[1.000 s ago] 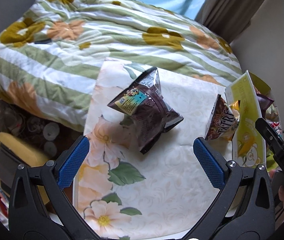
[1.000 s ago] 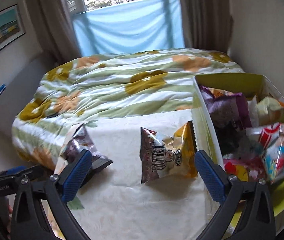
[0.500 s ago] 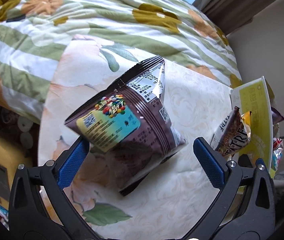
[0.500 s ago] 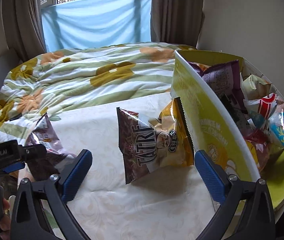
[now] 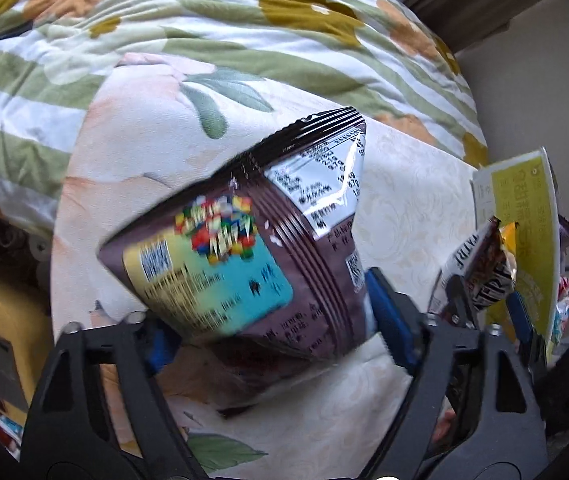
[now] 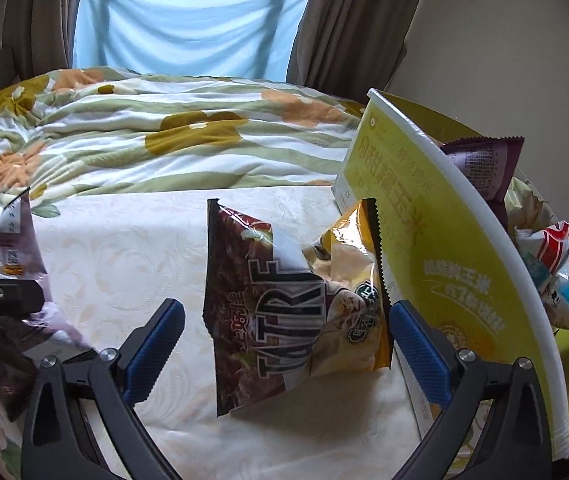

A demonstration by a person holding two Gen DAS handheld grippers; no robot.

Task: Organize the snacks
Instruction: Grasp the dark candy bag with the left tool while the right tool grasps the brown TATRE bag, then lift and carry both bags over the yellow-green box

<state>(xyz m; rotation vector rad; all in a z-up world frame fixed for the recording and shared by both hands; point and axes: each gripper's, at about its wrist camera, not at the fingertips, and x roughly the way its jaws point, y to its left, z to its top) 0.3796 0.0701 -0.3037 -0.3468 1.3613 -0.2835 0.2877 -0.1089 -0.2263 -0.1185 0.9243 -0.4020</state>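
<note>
Step in hand: pick-up of the two loose packets left of the yellow box on the worktop.

- Brown candy bag — one, farthest from the box; left gripper jaws closing around it, pads about at its sides.
- Brown-and-yellow chip bag — one, leaning against the box wall; right gripper jaws apart, straddling it.
- Box — one, holding several packets, count unclear.

Next: firm grips, then lift both over the box wall.
</note>
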